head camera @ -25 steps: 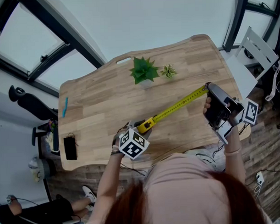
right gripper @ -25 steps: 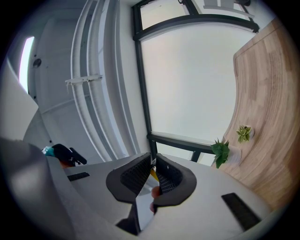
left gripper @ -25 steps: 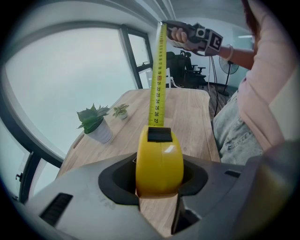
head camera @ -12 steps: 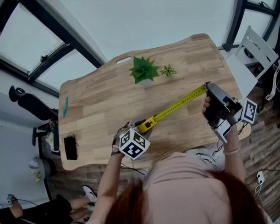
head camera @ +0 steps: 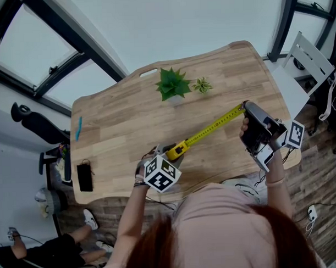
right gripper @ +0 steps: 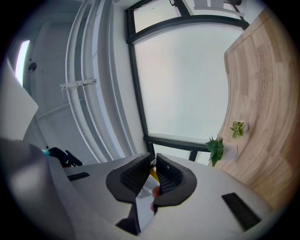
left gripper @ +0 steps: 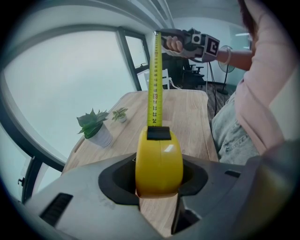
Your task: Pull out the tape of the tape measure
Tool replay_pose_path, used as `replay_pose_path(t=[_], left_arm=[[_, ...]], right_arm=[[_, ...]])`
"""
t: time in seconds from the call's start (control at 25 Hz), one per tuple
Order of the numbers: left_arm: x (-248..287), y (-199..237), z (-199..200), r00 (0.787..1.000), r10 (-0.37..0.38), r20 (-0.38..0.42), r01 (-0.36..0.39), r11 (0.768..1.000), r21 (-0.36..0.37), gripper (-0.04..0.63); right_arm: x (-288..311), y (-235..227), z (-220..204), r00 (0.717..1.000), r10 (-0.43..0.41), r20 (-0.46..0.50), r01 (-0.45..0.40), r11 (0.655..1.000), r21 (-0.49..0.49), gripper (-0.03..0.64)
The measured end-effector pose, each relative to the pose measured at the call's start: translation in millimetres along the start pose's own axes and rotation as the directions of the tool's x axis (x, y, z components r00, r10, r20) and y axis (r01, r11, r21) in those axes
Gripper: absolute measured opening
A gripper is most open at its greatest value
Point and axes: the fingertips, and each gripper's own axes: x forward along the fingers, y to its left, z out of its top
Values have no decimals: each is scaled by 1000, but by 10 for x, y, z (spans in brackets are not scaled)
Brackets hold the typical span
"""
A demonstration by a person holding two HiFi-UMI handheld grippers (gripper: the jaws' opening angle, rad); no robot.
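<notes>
Left gripper clamped on yellow case, near table's 6 o'clock edge. Right gripper pinched shut on end of tape, which spans toward 2 o'clock. Risk: the thin tape slips my right pads and whips back; case could twist loose.

Tape measure case: yellow, rounded, black slot at the mouth. Clamped between the jaws of the left claw, lower centre of head view.
Tape: yellow blade with black graduations, pulled out straight, running diagonally toward centre right. Its tip is pinched in the right claw.
</notes>
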Motion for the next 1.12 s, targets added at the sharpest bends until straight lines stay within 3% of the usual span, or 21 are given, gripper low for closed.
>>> replay_pose_path(t=[1.12], left_arm=[[-112,7,416,995,36,93,-37,999,10,167]], right_arm=[[142,-158,-262,998,-24,-59,25,1000,18,29]])
